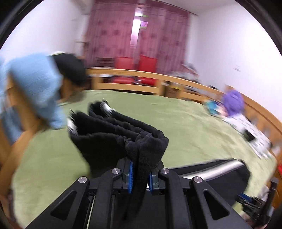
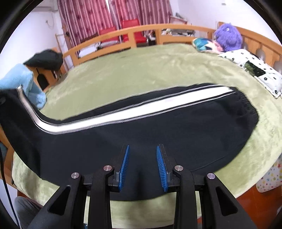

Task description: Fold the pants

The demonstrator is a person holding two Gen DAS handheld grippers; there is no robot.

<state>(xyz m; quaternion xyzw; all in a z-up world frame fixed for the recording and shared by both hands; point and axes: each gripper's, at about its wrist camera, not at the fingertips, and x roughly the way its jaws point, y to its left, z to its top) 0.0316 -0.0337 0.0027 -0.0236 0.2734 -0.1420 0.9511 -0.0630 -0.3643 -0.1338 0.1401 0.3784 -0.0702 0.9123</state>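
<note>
Surface: bed covered by a green plush blanket [image 2: 141, 70]; wooden bed rail [image 2: 141, 30] curves round the far side and the right end; white walls beyond, dark pink curtains [image 2: 88, 15] at the far wall, two red chairs [image 2: 130, 29] just behind the rail.

Black pants [image 2: 158, 133] lie lengthwise across the blanket, white side stripe with grey piping facing up; elastic waistband toward the right end, leg end lifted off the bed at far left.

Left gripper [image 1: 140, 178]: jaws narrow, clamped on a bunched fold of the pants' ribbed cuff end; fabric hangs over and in front of the fingers; left wrist view is motion-blurred.

Right gripper [image 2: 143, 167]: jaws wide apart, blue ribbed pads showing, nothing between them; it sits over the pants' near edge; contact with the cloth cannot be told.

Room items: purple plush toy [image 2: 228, 37] and a spotted white pillow [image 2: 250, 65] at the right end of the bed; light blue cloth [image 2: 23, 79] and a black garment [image 2: 45, 59] at the left corner.
</note>
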